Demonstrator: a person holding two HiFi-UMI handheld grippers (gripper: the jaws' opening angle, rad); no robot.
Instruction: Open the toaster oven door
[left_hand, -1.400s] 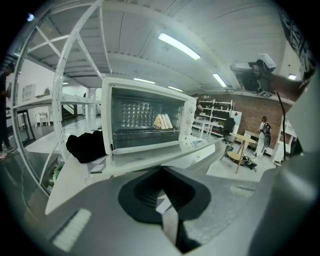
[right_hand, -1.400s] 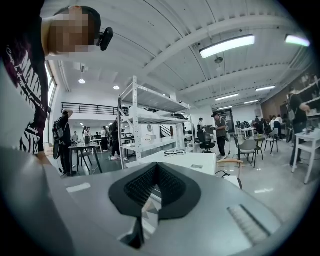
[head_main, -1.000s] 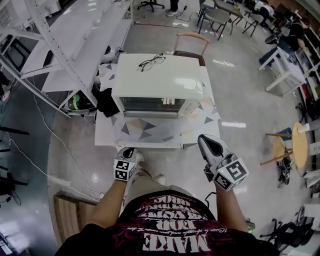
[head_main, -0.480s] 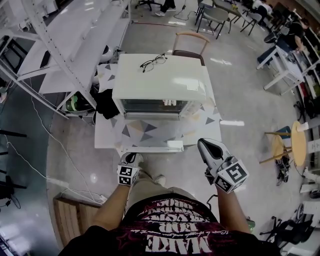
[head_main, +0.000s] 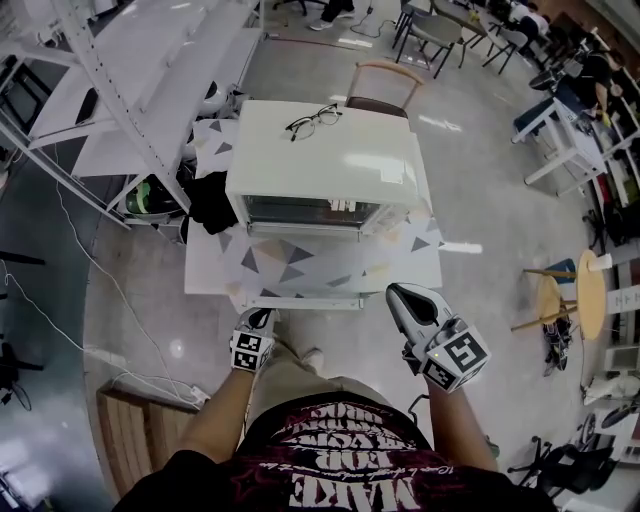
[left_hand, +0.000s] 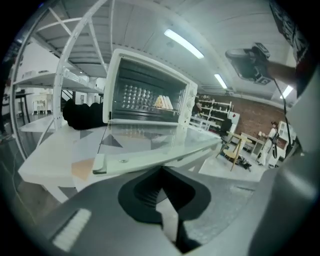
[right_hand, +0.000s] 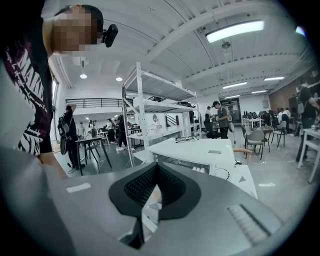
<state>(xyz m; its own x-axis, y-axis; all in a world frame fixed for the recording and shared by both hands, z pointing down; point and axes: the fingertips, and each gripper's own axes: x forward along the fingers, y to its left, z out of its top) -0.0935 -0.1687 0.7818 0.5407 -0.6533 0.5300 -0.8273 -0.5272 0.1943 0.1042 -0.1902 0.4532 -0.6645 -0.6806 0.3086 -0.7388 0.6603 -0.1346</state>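
Oven door (head_main: 305, 268) flat, long edge crosswise, handle (head_main: 300, 300) toward person (head_main: 340, 455)

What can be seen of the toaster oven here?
The oven is a white, boxy, metal-looking appliance standing upright on a small patterned table. Its glass door is fully open, lying flat toward the person, with a pale handle along its near edge. A control panel sits beside the open cavity. Glasses lie on its flat top.
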